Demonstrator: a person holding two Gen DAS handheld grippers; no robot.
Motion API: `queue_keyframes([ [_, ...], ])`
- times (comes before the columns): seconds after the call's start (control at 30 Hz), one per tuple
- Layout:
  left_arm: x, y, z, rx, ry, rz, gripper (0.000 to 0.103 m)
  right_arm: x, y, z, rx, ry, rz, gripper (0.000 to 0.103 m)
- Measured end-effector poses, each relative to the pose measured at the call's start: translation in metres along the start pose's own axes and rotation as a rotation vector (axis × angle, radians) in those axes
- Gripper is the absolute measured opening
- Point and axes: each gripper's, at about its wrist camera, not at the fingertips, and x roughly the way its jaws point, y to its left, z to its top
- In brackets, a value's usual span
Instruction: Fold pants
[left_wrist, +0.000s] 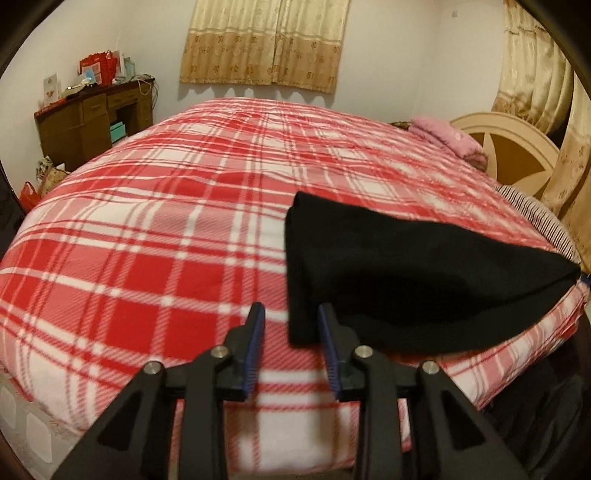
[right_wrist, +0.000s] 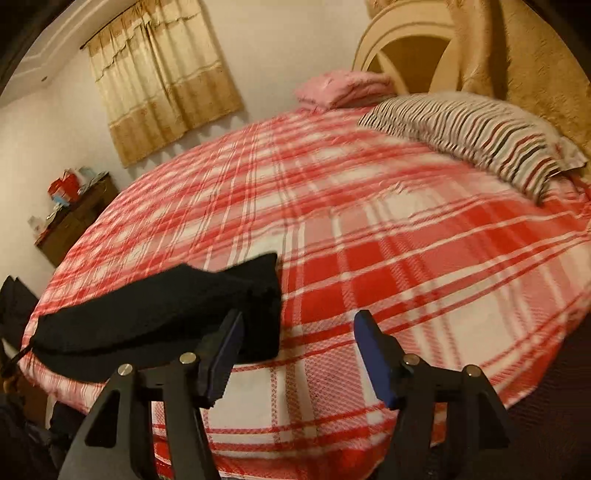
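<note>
Black pants (left_wrist: 424, 266) are lying folded on the bed (left_wrist: 147, 229), near its edge. I am holding both the left gripper (left_wrist: 291, 314) and right gripper (right_wrist: 297, 325) with jaws released, gripping nothing. Nudging a corner risks undoing the fold.

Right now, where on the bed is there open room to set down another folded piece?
The plaid blanket lies bare from the black pants towards the dresser. It is crowded near the headboard: striped pillow, pink bundle.

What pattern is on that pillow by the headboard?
Stripes, dark and reddish on a pale ground; the pillow shows best in the right wrist view.
</note>
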Motion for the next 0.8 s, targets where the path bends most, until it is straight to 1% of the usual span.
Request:
queue_keyframes([
  [0.03,-0.001,0.001,-0.002,0.003,0.0,0.008,0.033,-0.009,0.006,0.002,-0.001,-0.034,0.005,0.063],
  [0.1,-0.003,0.002,-0.003,0.005,-0.003,0.014,0.033,-0.02,0.024,0.007,-0.016,-0.073,0.036,0.063],
  [0.13,-0.004,0.001,-0.002,0.004,-0.01,0.013,0.033,-0.023,0.039,0.009,-0.047,-0.087,0.051,0.063],
  [0.2,-0.005,-0.005,0.003,0.013,-0.029,0.0,0.033,-0.023,0.083,0.013,-0.159,-0.089,0.052,0.063],
  [0.27,-0.005,-0.016,0.007,0.054,-0.037,-0.005,0.033,-0.014,0.136,0.011,-0.295,-0.066,0.073,0.063],
  [0.3,-0.001,-0.024,0.01,0.091,-0.025,0.014,0.033,-0.01,0.16,0.008,-0.351,-0.053,0.101,0.063],
  [0.4,0.01,-0.034,0.013,0.133,0.001,0.038,0.033,0.012,0.242,-0.008,-0.509,0.004,0.223,0.063],
  [0.47,0.016,-0.036,0.014,0.143,0.01,0.052,0.033,0.027,0.284,-0.021,-0.575,0.043,0.283,0.063],
  [0.5,0.018,-0.036,0.015,0.147,0.012,0.055,0.033,0.035,0.301,-0.027,-0.598,0.063,0.309,0.063],
  [0.6,0.019,-0.038,0.017,0.165,0.001,0.053,0.028,0.062,0.36,-0.057,-0.685,0.142,0.376,0.063],
  [0.67,0.018,-0.041,0.016,0.197,-0.009,0.066,0.016,0.074,0.39,-0.076,-0.758,0.172,0.401,0.063],
  [0.77,0.017,-0.046,0.016,0.247,-0.03,0.091,0.012,0.09,0.429,-0.106,-0.852,0.208,0.439,0.063],
  [0.8,0.017,-0.047,0.015,0.264,-0.033,0.099,0.011,0.096,0.439,-0.113,-0.88,0.21,0.43,0.063],
])
